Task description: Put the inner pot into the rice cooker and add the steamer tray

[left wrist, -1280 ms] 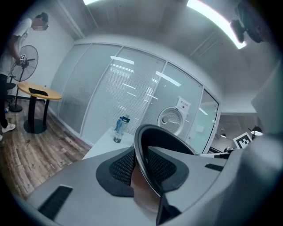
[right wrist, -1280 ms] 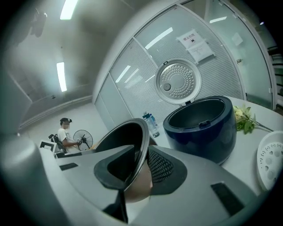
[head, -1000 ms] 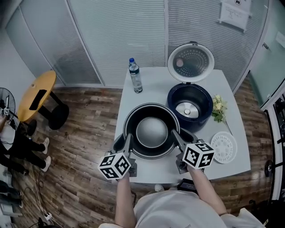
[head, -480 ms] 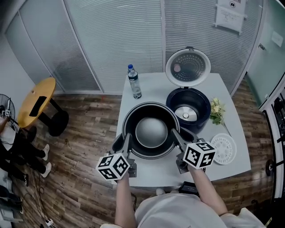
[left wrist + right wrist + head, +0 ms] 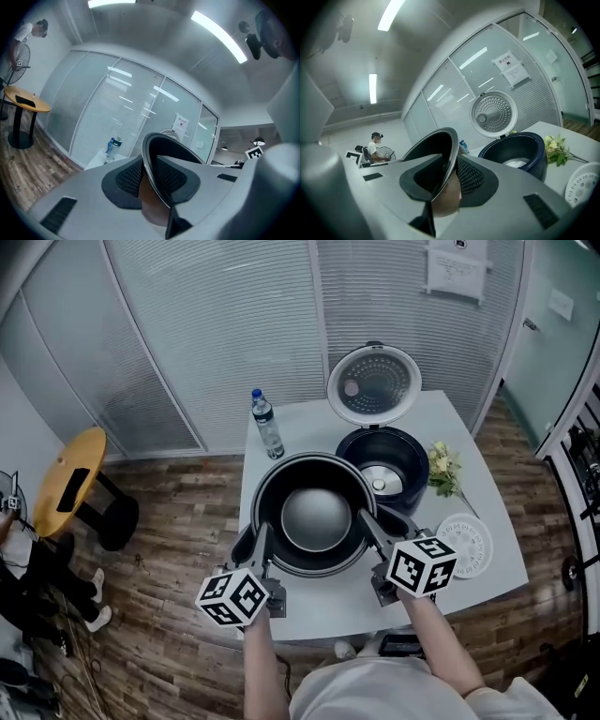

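Note:
The dark inner pot (image 5: 317, 518) hangs above the white table (image 5: 309, 427), in front of the navy rice cooker (image 5: 352, 451), whose round lid (image 5: 374, 383) stands open. My left gripper (image 5: 255, 545) is shut on the pot's left rim (image 5: 154, 154), with a pad on each side of it. My right gripper (image 5: 375, 524) is shut on the right rim (image 5: 440, 154) in the same way. The white perforated steamer tray (image 5: 464, 546) lies flat on the table to the right of the pot. From the right gripper view I see the cooker (image 5: 520, 152) ahead and the tray (image 5: 583, 183) low at the right.
A water bottle (image 5: 266, 425) stands at the table's back left. A small bunch of flowers (image 5: 442, 470) lies to the right of the cooker. A yellow stool (image 5: 70, 479) stands on the wood floor at the left. A person (image 5: 374, 143) is far off in the right gripper view.
Both grippers have risen with the pot between them, their grip unchanged. The table and cooker now sit a little further left in the head view.

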Available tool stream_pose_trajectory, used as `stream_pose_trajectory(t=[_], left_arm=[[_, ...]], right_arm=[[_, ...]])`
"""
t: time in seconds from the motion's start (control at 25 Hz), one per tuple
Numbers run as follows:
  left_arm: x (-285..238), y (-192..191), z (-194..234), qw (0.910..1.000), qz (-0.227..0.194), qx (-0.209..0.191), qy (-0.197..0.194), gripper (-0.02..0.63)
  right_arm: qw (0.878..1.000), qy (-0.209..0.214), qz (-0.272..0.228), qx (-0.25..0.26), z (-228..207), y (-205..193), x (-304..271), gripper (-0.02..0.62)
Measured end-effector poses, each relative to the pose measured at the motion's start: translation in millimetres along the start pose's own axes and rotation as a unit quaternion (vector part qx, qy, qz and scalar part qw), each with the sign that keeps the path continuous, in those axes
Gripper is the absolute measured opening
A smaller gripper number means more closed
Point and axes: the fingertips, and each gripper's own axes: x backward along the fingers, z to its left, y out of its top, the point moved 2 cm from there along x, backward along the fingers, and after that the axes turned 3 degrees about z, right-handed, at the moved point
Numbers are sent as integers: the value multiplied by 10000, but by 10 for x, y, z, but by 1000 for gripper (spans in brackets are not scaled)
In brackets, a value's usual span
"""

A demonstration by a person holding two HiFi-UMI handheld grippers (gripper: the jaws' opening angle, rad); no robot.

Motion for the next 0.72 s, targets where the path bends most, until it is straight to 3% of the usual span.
stream_pose_trajectory(t=[0.72], left_arm=[[-209, 56, -578, 9977, -112, -21, -669, 89]], right_arm=[[9978, -489, -439, 47, -232, 285, 554, 103]])
